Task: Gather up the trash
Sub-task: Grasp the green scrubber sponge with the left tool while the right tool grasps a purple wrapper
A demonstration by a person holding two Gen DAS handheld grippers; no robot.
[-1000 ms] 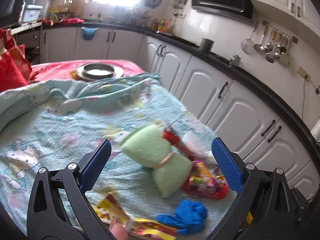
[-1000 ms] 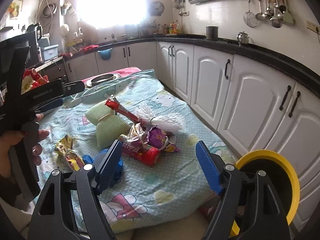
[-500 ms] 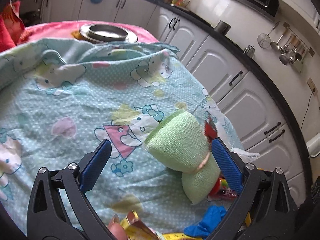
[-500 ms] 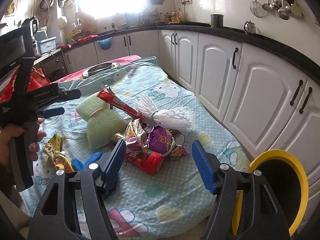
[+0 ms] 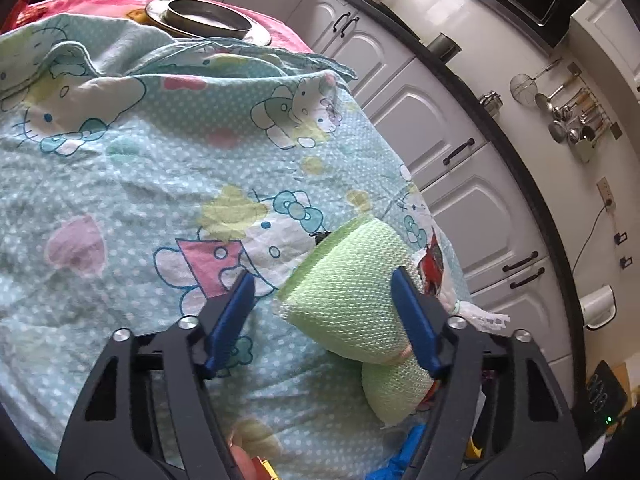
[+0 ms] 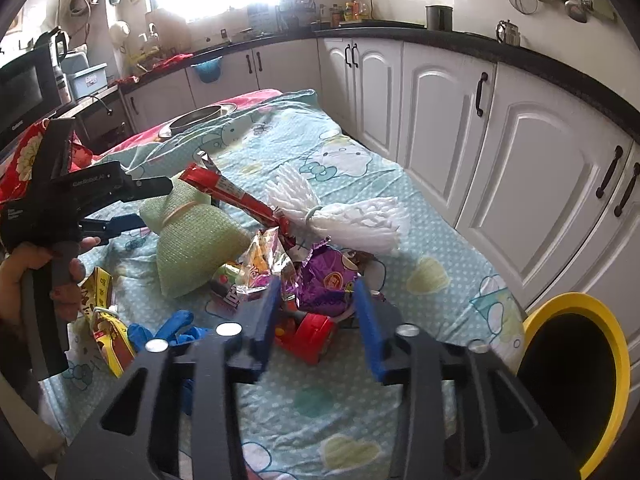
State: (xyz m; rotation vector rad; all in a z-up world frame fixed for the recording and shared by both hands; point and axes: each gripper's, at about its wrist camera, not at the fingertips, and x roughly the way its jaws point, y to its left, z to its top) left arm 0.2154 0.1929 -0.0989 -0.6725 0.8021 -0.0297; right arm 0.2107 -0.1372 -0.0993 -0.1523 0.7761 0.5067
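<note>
None of the trash is collected yet; the whole pile lies mid-frame on the patterned cloth (image 6: 440, 236).
The left gripper (image 5: 324, 312) is closing around the green mesh bundle (image 5: 352, 300), and the right gripper (image 6: 316, 312) is closing over the wrappers (image 6: 280, 268). Neither has a firm grip. The yellow-rimmed bin (image 6: 576, 300) sits at lower right.

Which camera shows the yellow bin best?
The right wrist view: the yellow bin sits at the lower right beside the table, its rim and dark inside plain. The left wrist view does not show it.
</note>
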